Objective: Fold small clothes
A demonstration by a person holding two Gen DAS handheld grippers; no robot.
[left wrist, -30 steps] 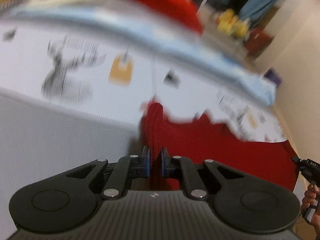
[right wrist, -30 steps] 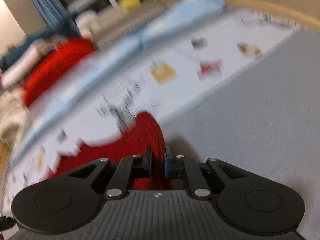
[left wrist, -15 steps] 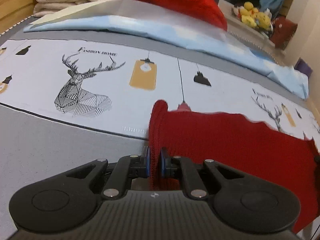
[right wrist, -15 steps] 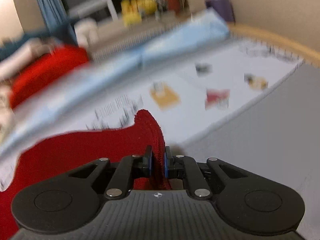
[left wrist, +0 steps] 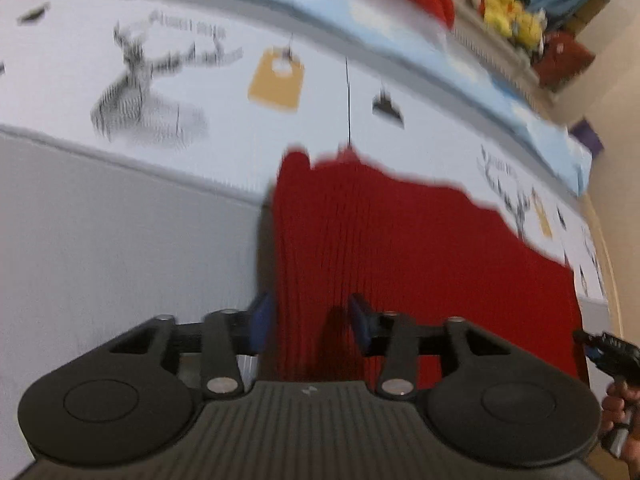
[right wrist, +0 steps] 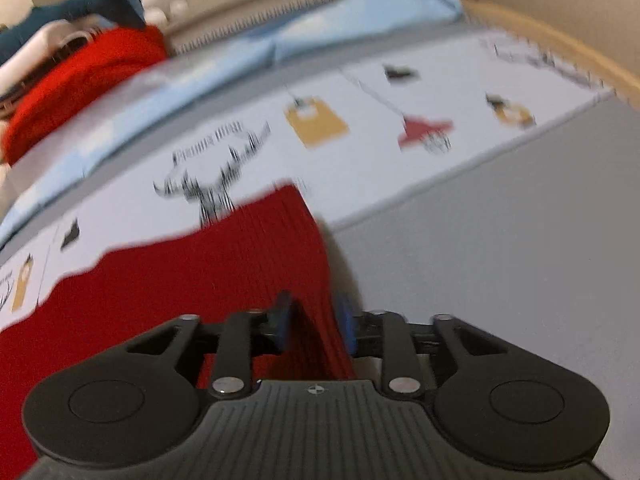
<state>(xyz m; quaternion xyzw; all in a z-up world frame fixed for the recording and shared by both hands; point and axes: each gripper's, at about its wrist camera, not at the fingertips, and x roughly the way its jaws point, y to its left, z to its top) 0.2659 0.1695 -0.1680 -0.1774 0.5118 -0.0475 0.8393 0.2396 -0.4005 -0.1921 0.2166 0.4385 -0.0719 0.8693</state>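
A red knit garment (left wrist: 400, 248) lies spread on the bed, over the grey and the printed white bedding. My left gripper (left wrist: 308, 320) is open, its blue pads either side of the garment's left edge. In the right wrist view the same garment (right wrist: 192, 276) fills the lower left. My right gripper (right wrist: 312, 320) is open, its pads apart around the garment's right edge. The right gripper also shows at the far right of the left wrist view (left wrist: 612, 356), held in a hand.
The white sheet with deer and lamp prints (left wrist: 224, 88) runs across the bed, with a light blue cover (right wrist: 320, 36) behind it. A red folded pile (right wrist: 80, 76) and pale folded clothes lie at the back. A wooden bed edge (right wrist: 560, 40) curves at right.
Both grippers were shut on the garment's edges and have opened. The garment has dropped from hanging upright to lying flatter on the bed.
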